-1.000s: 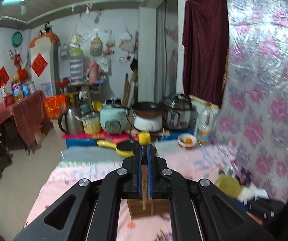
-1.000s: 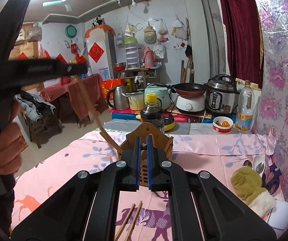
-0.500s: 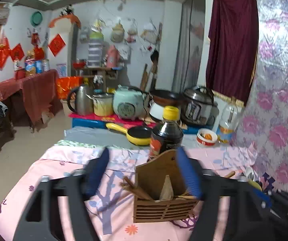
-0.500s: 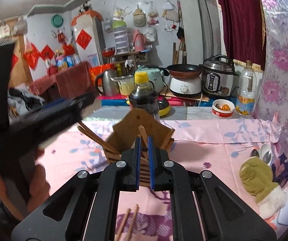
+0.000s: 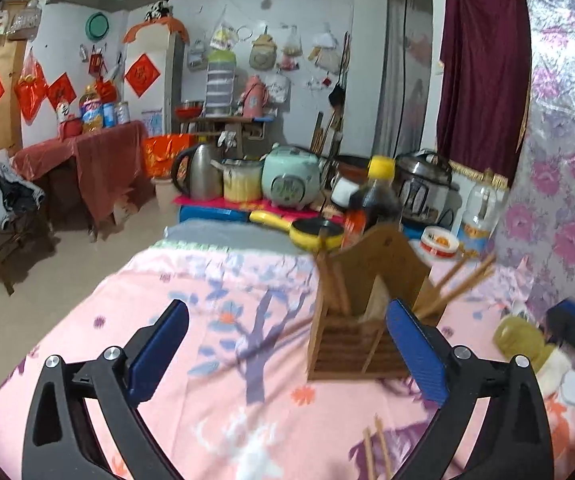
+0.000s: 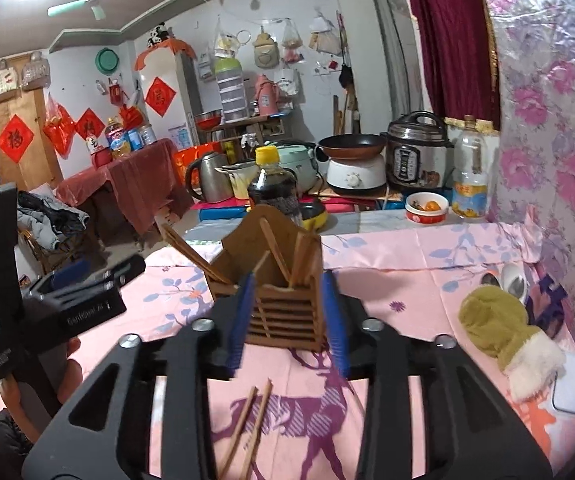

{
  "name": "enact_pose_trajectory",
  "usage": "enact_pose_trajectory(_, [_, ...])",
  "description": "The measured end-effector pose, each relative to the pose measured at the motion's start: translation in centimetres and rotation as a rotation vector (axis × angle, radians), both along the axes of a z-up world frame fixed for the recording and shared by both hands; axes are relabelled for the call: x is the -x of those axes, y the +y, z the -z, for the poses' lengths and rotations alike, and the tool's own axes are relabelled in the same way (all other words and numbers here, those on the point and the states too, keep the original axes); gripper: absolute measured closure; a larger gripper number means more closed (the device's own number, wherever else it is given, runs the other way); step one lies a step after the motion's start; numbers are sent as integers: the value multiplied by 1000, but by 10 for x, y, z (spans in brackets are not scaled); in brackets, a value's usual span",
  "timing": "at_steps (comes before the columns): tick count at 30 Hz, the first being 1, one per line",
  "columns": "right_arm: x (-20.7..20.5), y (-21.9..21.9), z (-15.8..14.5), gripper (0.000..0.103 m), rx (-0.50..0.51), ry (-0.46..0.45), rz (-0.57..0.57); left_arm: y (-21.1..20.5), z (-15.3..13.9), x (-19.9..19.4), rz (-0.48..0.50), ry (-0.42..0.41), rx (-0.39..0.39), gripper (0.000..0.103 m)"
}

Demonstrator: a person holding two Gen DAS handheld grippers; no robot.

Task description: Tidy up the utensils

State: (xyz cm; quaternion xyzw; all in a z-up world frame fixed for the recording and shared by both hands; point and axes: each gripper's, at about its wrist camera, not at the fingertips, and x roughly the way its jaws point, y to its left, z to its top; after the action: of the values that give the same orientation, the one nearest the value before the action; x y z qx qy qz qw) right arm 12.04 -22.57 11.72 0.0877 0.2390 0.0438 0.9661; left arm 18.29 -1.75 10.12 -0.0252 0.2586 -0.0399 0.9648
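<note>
Your left gripper (image 5: 287,344) sits low in the left wrist frame, jaws spread wide and opening, nothing between the blue pads (image 5: 159,350). Below them is only the pink tablecloth (image 5: 191,280).

The wooden utensil holder (image 5: 361,308) stands upright at centre right of that frame, just behind the right-hand pad. Chopsticks (image 5: 457,284) lean out of its right side; more stick up in its left compartment. Motion blur softens the detail.

Your right gripper (image 6: 289,320) fills the bottom centre of the right wrist frame. Its jaws are part open and opening. The holder (image 6: 283,280) shows between the pads, but farther back; you have hold of nothing.

Two loose chopsticks (image 6: 247,424) lie on the cloth at bottom centre, below the right gripper's pads and in front of the holder.

A dark sauce bottle with a yellow cap (image 6: 271,188) stands right behind the holder. A green mitten (image 6: 495,328) lies at right of frame, well apart from it.
</note>
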Motion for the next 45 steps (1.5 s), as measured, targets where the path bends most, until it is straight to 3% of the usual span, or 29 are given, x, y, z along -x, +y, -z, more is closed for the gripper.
enact_pose_trajectory(4, [30,-9,16,39,7,-32,35,8,33,15,-25,60,-42,6])
enact_pose_trajectory(8, [60,-27,49,29,7,-33,81,14,73,22,-53,190,-132,6])
enact_pose_trajectory(11, [61,-37,65,27,2,36,118,19,87,25,-69,247,-142,6])
enact_pose_trajectory(15, [56,-47,77,23,-61,78,145,21,93,28,-53,261,-127,6])
enact_pose_trajectory(19, [50,-38,84,22,-4,112,140,7,96,30,-28,272,-151,6])
enact_pose_trajectory(24, [47,-29,86,19,58,130,139,-20,108,35,59,290,-221,6])
enact_pose_trajectory(31, [44,-39,88,18,15,156,165,-51,128,41,214,359,-272,6])
enact_pose_trajectory(39, [42,-42,90,18,0,170,167,-63,150,40,273,438,-309,5])
enact_pose_trajectory(43, [42,-42,92,18,-2,175,169,-59,151,32,230,425,-349,5])
enact_pose_trajectory(45, [42,-43,92,18,-6,176,171,-46,155,14,118,392,-440,5])
